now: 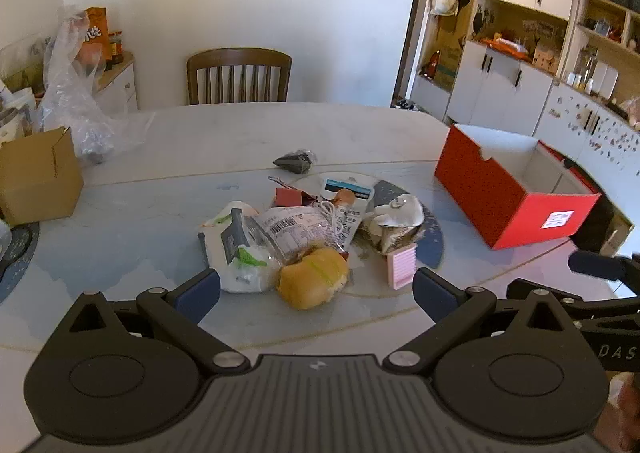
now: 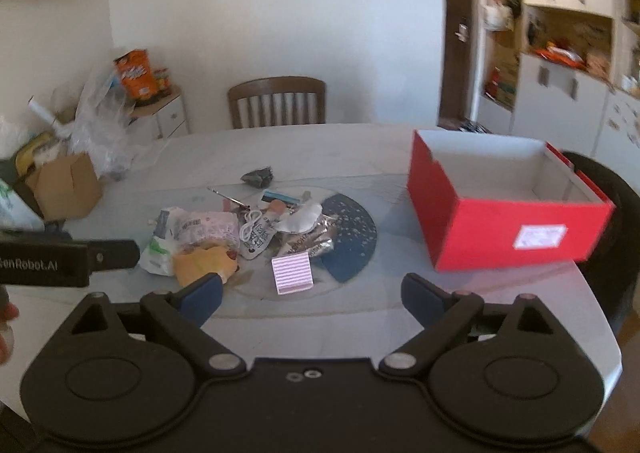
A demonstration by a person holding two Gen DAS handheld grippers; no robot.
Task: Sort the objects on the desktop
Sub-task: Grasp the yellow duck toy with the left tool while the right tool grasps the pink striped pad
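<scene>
While both tongs [image 1: 316, 291] [image 2: 310, 295] gape empty | right arm reads "DAS" | left arm "enRobot.AI" | red box [image 2: 500, 237] label unreadable

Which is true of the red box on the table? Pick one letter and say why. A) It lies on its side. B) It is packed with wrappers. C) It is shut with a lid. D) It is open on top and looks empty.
D: the red box stands upright with no lid on it, and both wrist views show only its bare white inner walls, while the wrappers lie in a pile on the table outside it.
</scene>
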